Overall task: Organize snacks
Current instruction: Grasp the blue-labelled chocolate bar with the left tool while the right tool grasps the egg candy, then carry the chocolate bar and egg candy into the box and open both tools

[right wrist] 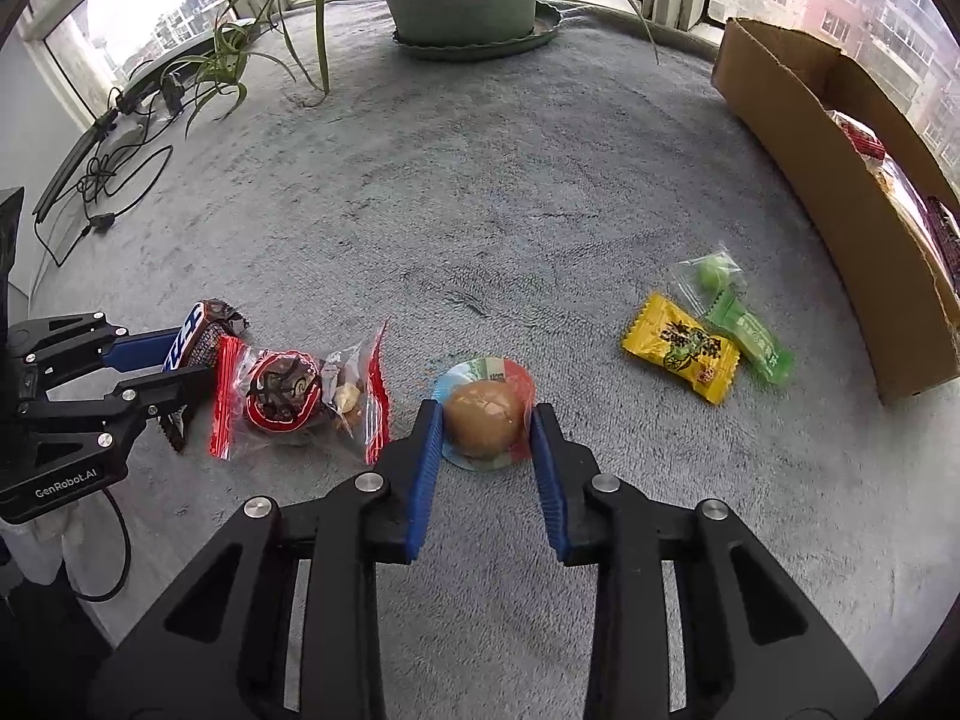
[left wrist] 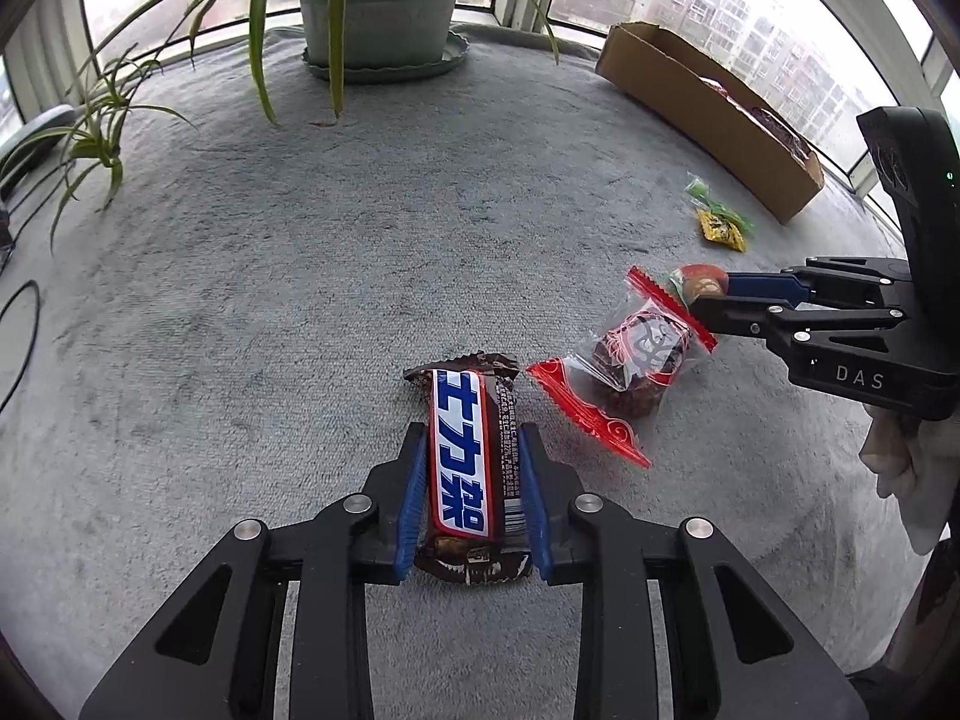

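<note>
Cardboard box (right wrist: 828, 192) sits along the right edge of your grey carpeted table (right wrist: 480, 210), its top open, with several wrapped snacks inside that are too hidden to tell apart. Near its front end lie a yellow candy packet (right wrist: 681, 348) and a green candy packet (right wrist: 750, 339), touching each other. Your left hand-held gripper (left wrist: 471, 480) is clamped on the chocolate bar (left wrist: 465, 468), blue pads pressing both long sides, the bar lying on the table near the front edge. Your right hand-held gripper (right wrist: 483, 426) grips the packaged egg (right wrist: 483, 417) at mid-table. Between the two snacks, a red-edged clear pastry bag (right wrist: 294, 399) lies loose.
</note>
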`<action>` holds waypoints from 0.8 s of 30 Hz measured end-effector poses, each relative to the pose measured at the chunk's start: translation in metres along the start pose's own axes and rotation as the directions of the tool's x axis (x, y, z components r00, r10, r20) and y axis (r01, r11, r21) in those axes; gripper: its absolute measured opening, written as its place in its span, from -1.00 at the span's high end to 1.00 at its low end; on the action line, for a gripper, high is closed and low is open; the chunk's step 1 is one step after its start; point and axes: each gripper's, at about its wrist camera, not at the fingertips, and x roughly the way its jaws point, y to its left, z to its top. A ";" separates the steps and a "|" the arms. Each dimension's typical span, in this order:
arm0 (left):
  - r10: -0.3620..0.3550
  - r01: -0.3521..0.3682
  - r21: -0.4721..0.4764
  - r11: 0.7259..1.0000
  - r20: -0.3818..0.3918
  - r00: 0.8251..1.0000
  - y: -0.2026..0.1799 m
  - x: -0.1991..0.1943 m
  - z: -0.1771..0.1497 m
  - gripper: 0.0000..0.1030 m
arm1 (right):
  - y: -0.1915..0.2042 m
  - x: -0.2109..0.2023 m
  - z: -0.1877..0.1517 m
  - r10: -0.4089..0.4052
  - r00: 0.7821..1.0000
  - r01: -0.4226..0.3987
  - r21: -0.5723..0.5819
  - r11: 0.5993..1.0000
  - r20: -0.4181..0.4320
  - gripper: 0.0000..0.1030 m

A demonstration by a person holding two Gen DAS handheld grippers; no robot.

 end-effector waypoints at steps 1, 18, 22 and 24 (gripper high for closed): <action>0.006 -0.006 -0.003 1.000 0.010 1.000 0.000 -0.003 0.001 0.47 | -0.001 -0.004 0.000 0.003 1.000 -0.003 0.005 1.000 0.008 0.40; -0.060 0.036 0.136 0.990 0.176 0.983 -0.056 -0.062 0.046 0.47 | -0.051 -0.089 0.009 -0.037 0.984 0.021 0.094 0.995 0.176 0.41; -0.086 0.059 0.148 0.987 0.186 0.979 -0.071 -0.057 0.065 0.47 | -0.072 -0.105 0.011 -0.070 0.977 0.047 0.120 0.992 0.203 0.40; -0.099 0.069 0.156 0.985 0.193 0.976 -0.078 -0.055 0.076 0.47 | -0.084 -0.111 0.012 -0.085 0.973 0.056 0.136 0.989 0.213 0.40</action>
